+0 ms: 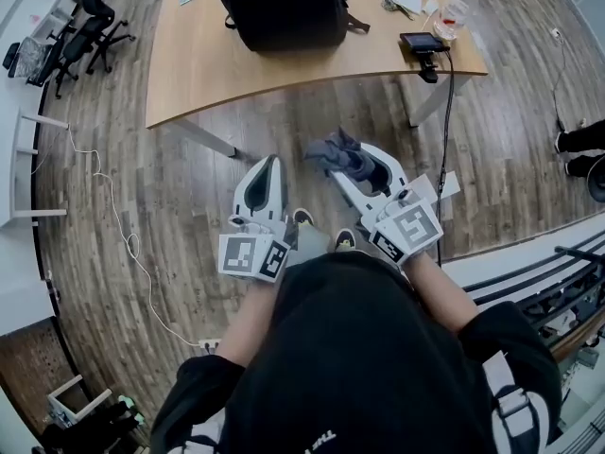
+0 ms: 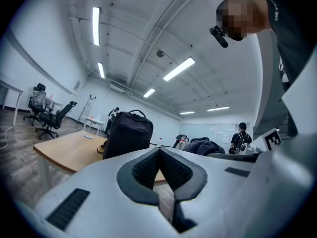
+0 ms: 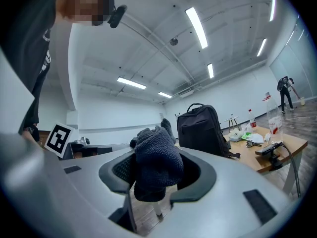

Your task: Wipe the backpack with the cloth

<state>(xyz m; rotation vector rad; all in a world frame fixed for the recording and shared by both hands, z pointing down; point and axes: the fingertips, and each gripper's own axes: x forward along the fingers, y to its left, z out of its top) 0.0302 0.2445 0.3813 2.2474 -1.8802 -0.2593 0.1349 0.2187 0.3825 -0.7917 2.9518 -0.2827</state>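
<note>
Both tongs are held level in front of the person's body, side by side over the wooden floor, well short of the near edge of the tabletop (image 1: 194, 74). On the right gripper (image 1: 352, 162) the jaws are pinching a bunched dark grey cloth (image 1: 337, 151), which bulges out above and below the pads. The left gripper (image 1: 268, 170) has its jaws pressed together on nothing. The black backpack (image 1: 281, 8) stands upright toward the far side of the tabletop, about midway along it. Small clutter and a bottle (image 1: 460, 3) sit at the right end. I judge this to be the carrying step: the cloth is in hand but no wiping has begun, since the bag is well apart from both tools. The next move calls for closing that gap, reaching the right arm over the near edge until the cloth lies flat against the bag. The empty left tool could brace the bag so it does not slide or tip.
</note>
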